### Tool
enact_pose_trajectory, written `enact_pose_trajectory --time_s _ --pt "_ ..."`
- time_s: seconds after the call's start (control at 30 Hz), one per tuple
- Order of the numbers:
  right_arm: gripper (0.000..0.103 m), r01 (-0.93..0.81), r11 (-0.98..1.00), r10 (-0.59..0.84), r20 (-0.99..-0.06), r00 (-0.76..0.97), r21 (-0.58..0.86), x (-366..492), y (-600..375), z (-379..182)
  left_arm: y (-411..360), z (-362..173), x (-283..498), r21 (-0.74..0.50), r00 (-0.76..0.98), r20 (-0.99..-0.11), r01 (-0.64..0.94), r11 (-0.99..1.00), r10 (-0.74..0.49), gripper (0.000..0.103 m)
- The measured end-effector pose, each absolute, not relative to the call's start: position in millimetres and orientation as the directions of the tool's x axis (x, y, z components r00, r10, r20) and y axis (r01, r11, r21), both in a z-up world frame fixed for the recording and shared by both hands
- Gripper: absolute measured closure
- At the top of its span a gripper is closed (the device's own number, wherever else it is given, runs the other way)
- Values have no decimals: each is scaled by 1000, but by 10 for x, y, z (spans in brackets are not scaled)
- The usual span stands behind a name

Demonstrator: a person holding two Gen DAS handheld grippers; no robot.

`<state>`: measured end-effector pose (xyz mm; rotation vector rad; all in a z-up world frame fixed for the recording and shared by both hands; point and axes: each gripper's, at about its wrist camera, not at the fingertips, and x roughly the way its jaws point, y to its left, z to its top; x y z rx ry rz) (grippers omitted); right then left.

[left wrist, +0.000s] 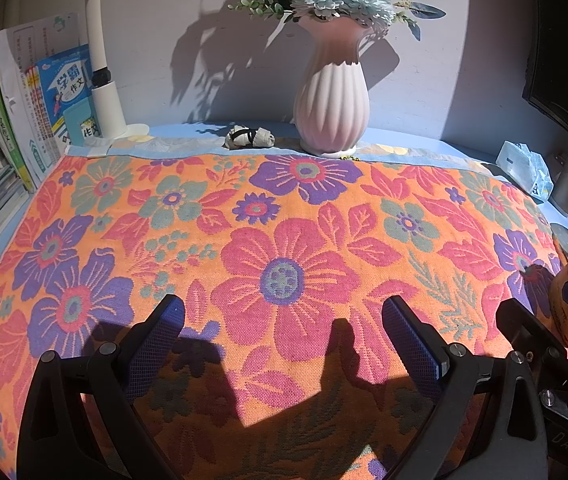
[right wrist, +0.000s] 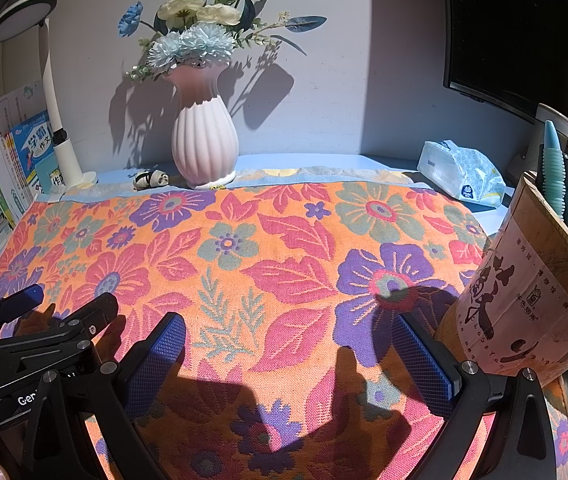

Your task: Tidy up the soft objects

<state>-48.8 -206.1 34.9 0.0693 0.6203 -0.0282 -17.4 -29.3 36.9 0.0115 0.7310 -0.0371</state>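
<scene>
An orange towel with pink, purple and green flowers (left wrist: 284,240) lies spread flat over the desk; it also fills the right wrist view (right wrist: 267,272). My left gripper (left wrist: 284,320) is open and empty just above the towel's near part. My right gripper (right wrist: 292,340) is open and empty above the towel's right part, beside the left gripper, which shows at the right wrist view's lower left (right wrist: 59,308). A small rolled white cloth with a black band (left wrist: 249,137) lies at the towel's far edge, left of the vase; it also shows in the right wrist view (right wrist: 151,179).
A pink ribbed vase with flowers (left wrist: 332,104) stands at the back. Books (left wrist: 23,120) and a white lamp base (left wrist: 107,100) are at back left. A tissue pack (right wrist: 460,176) lies at back right. A pen holder (right wrist: 524,300) stands close right. A monitor (right wrist: 504,32) is far right.
</scene>
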Motion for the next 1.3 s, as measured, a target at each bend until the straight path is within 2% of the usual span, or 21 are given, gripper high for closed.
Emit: enact_pose_trajectory --time_s 1.3 --pt "1 44 997 0 -591 807 60 -480 -2065 302 -288 382 -169 11 747 -665 41 999 -24 4"
